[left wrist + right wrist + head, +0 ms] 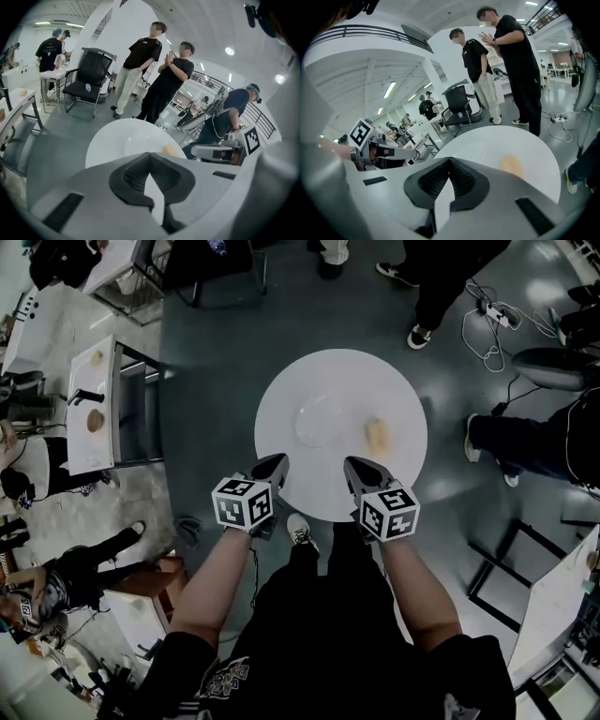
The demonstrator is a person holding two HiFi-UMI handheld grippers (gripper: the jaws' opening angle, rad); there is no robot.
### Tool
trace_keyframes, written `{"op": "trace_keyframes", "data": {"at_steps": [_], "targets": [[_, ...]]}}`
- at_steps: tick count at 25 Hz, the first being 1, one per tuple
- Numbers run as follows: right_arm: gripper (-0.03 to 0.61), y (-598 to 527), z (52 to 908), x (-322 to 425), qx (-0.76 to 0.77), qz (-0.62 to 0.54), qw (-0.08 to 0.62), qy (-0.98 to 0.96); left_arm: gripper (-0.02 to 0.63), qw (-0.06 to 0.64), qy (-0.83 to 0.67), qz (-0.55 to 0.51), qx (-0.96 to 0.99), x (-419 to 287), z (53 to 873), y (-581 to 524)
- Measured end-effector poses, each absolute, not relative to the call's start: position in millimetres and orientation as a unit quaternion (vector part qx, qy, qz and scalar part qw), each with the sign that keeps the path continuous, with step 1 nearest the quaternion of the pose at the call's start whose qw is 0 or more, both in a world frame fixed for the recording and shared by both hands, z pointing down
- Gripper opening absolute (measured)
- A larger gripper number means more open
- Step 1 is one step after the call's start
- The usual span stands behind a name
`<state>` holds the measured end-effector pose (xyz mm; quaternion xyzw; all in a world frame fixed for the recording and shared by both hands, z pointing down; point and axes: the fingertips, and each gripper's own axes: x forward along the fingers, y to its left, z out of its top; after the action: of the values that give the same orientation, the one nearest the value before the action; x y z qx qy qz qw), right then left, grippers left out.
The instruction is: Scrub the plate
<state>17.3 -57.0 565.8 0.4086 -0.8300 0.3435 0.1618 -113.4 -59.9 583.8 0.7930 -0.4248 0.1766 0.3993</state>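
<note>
A round white table (328, 371) carries a clear glass plate (319, 418) near its middle and a yellowish sponge (377, 434) to the plate's right. My left gripper (277, 461) hovers at the table's near edge, shut with nothing between its jaws. My right gripper (350, 463) hangs beside it, also shut and empty, just short of the sponge. In the left gripper view the plate (140, 140) and the sponge (169, 150) lie beyond the closed jaw tips (150, 155). The right gripper view has the sponge (511, 165) ahead and to the right of its closed tips (450, 160).
Two people (154, 70) stand on the far side of the table, near a black office chair (89, 75). Another person's legs (525, 442) are at the right. A white side table (92, 409) stands at the left. Cables (492, 320) lie on the floor.
</note>
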Motion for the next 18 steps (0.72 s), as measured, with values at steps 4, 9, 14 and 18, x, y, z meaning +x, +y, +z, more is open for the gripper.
{"op": "trace_keyframes", "data": {"at_steps": [4, 9, 14, 18], "targets": [[0.020, -71.5, 597.7, 17.8, 0.424, 0.369, 0.170, -0.809, 0.006, 0.403, -0.427, 0.194, 0.786, -113.6, 605.2, -78.8], [0.023, -89.3, 629.5, 16.6, 0.433, 0.393, 0.183, -0.790, 0.006, 0.407, -0.425, 0.218, 0.779, -112.0, 631.5, -100.7], [0.025, -101.1, 655.4, 13.2, 0.443, 0.432, 0.183, -0.764, 0.008, 0.410, -0.419, 0.244, 0.773, -113.1, 656.5, -116.6], [0.034, -106.4, 669.6, 13.0, 0.454, 0.461, 0.183, -0.740, 0.009, 0.409, -0.410, 0.260, 0.773, -111.4, 669.3, -127.3]]}}
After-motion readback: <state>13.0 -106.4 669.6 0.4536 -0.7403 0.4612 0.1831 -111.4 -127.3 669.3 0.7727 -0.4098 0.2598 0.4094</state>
